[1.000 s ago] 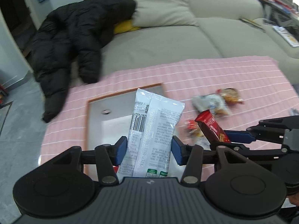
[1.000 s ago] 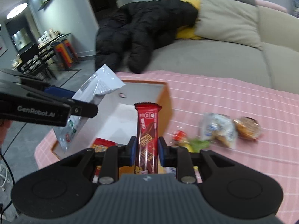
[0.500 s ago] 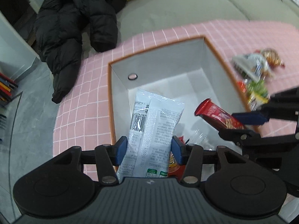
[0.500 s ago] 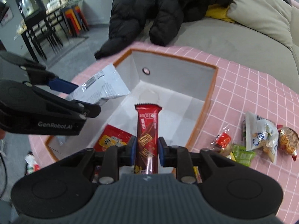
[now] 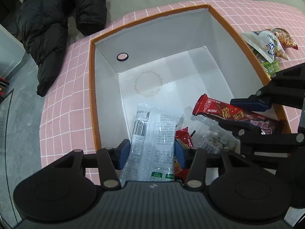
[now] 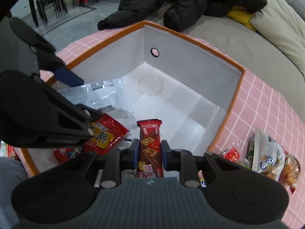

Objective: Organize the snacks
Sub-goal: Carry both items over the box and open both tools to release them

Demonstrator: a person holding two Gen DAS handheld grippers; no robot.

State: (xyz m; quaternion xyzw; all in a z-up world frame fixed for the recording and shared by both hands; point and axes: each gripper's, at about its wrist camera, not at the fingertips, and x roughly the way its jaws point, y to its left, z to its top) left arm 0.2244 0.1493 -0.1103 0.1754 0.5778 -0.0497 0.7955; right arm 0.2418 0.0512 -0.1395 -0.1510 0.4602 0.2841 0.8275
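Blue pads of the left gripper (image 5: pixel 151 153) clamp a clear-and-white snack packet (image 5: pixel 152 143), barcode side up, its top end reaching out over the inside of the box. Right gripper (image 6: pixel 149 151) pinches a red chocolate wafer bar (image 6: pixel 149 145) between its own blue pads, the bar standing lengthwise along the fingers. Both grippers sit above the near end of the orange-rimmed box (image 5: pixel 236 36), left and right of each other; from the left wrist view the wafer bar (image 5: pixel 236 114) shows pointing left across the box.

Under the grippers, on the near part of the white box floor: a red crisp bag with yellow lettering (image 6: pixel 106 135), a smaller red-and-blue packet (image 6: pixel 66 153) beside it, and a clear wrapper with pale pieces inside (image 5: pixel 213 137). Middle of the floor carries a round brownish ring stain (image 6: pixel 150 85). Far wall of the box has a small round hole (image 6: pixel 154 52).

Right of the box, on the pink gridded tablecloth (image 6: pixel 266 103), a loose heap of snack packs (image 6: pixel 266 158): white, green, red and orange wrappers, touching one another, just beside the box's right wall.

Beyond the table, a black puffer jacket (image 6: pixel 190 2) sprawls over a grey sofa (image 6: pixel 238 43), with a beige cushion (image 6: pixel 280 21) at far right.
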